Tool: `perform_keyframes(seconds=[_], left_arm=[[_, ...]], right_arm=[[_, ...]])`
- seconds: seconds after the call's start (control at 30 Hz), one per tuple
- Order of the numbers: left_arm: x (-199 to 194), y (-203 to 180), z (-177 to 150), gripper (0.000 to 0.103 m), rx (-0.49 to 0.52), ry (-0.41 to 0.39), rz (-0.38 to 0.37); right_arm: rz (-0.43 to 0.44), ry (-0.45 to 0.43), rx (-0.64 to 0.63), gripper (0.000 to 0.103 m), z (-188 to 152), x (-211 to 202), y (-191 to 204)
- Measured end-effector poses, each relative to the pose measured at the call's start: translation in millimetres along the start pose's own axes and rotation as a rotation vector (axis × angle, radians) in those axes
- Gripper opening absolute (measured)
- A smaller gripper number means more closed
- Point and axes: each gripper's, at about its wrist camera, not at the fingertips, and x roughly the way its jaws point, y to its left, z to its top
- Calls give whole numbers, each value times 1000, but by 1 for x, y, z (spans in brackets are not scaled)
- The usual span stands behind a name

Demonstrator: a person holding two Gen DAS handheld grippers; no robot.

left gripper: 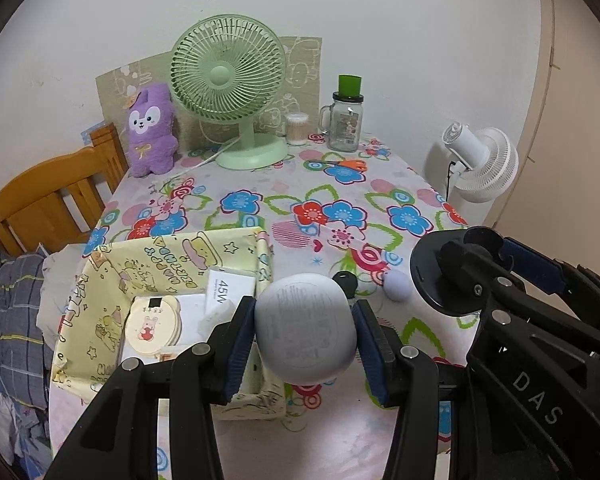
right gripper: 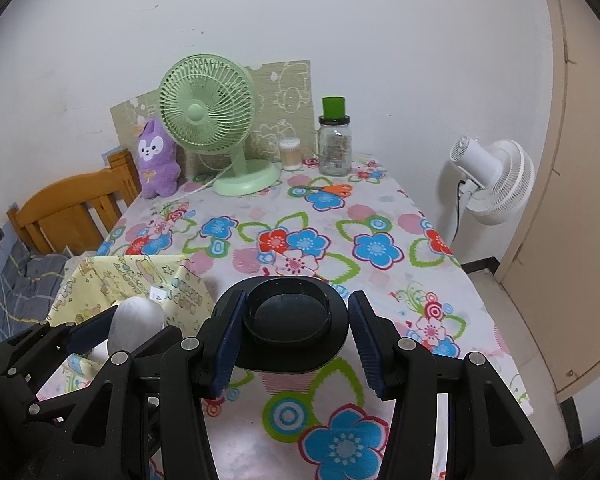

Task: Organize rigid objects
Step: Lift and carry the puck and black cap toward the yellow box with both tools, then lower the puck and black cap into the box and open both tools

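The left gripper (left gripper: 305, 334) pinches a grey rounded case (left gripper: 306, 328) between its blue fingers (left gripper: 240, 336), lifted just right of the yellow fabric bin (left gripper: 100, 280), probably so it can go straight in. The right gripper (right gripper: 296, 330) has its fingers (right gripper: 228, 344) pressed on a black round holder (right gripper: 296, 328), raised over the flowered table (right gripper: 340, 220) near the front edge; held level, likely so it can be carried to the bin next. The bin (right gripper: 140, 276) already holds a round cream tin (left gripper: 152, 326) with a rabbit picture, a white box (left gripper: 230, 290) and other white packaging beneath. A small lilac egg-shaped item (left gripper: 398, 286) and a black piece (left gripper: 346, 280) lie on the cloth beyond the case, not yet sorted.
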Motion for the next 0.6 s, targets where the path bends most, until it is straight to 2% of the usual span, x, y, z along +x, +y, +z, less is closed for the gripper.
perform_keyframes(seconds=[0.6], left_arm=[[12,34,6,50,3,27,5]], right_arm=[[17,29,-29,55,12,23,40]])
